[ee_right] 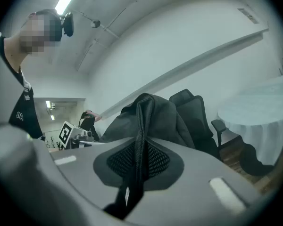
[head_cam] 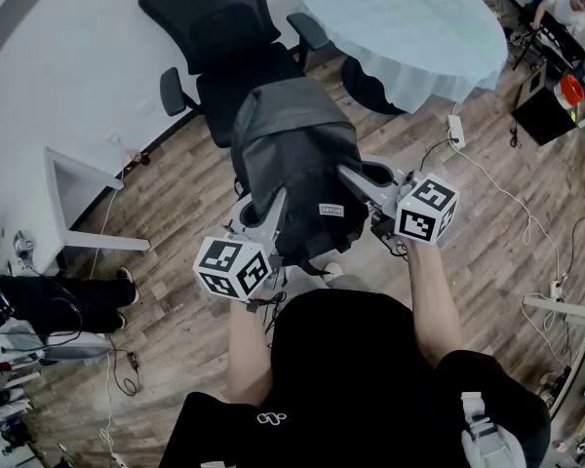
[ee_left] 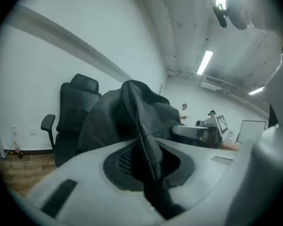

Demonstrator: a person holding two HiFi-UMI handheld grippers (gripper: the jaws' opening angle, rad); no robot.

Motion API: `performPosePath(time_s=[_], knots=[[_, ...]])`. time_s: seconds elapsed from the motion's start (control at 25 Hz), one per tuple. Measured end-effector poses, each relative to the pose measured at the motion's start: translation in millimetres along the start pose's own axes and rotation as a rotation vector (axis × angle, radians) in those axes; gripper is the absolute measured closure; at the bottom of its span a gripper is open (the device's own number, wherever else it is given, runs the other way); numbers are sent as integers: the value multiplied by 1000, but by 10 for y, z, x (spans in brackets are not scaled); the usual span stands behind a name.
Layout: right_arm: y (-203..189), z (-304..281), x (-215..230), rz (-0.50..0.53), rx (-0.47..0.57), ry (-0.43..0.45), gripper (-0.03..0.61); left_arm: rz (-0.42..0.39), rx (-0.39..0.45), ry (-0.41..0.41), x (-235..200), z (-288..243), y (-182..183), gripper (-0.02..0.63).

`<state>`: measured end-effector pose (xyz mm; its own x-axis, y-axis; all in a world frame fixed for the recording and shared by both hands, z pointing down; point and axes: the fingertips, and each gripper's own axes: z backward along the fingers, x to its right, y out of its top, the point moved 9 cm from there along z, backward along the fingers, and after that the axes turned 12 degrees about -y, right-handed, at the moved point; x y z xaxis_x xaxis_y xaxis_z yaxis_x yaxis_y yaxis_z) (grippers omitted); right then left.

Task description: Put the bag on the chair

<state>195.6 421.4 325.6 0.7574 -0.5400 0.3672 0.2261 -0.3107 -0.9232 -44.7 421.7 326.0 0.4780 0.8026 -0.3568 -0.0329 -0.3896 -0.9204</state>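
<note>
Above the wood floor (head_cam: 175,203) you carry the bag (head_cam: 292,164) just short of the chair (head_cam: 236,76), perhaps over its seat edge, with the left gripper (head_cam: 270,213) and right gripper (head_cam: 356,180) each clamped on thin straps (ee_right: 140,140), so one slipping could tip the bag floorward.

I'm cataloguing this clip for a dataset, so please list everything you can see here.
bag: one, black, held up between the grippers, just in front of the chair
chair: one, black office chair, beyond the bag
round table: one, pale cloth, upper right
power strip: one, white, on the wood floor near the table
white stand: one, at left
bystander: one, far upper right
left gripper: grey, shut on the bag
right gripper: grey, shut on the bag
</note>
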Motion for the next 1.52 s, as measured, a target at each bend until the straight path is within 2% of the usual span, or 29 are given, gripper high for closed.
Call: performPosePath(time_s=[0.16,0.44,0.64,0.8,1.0,1.24,1.52], knots=[[-14,57,57,8,-14,17,534,3,-10,21,77,-63,-40,574],[-44,251,234,-27,3,0,534,-12,-34,11,226,-269,-78,572],[13,319,334,-25,18,-13,534,-95,-85,-6,308,-388,-10,569],[4,121,133,-10,42,-13,534,-93,-55,-26,121,-160,14,569],[297,130,564,5,60,-14,534,-93,-34,-31,82,-644,210,571],[368,-363,879,-3,51,-48,534,-82,-30,-55,-499,-915,348,571],[521,-1377,1625,-56,-12,-71,534,-26,-75,-94,-1687,-1537,586,572]])
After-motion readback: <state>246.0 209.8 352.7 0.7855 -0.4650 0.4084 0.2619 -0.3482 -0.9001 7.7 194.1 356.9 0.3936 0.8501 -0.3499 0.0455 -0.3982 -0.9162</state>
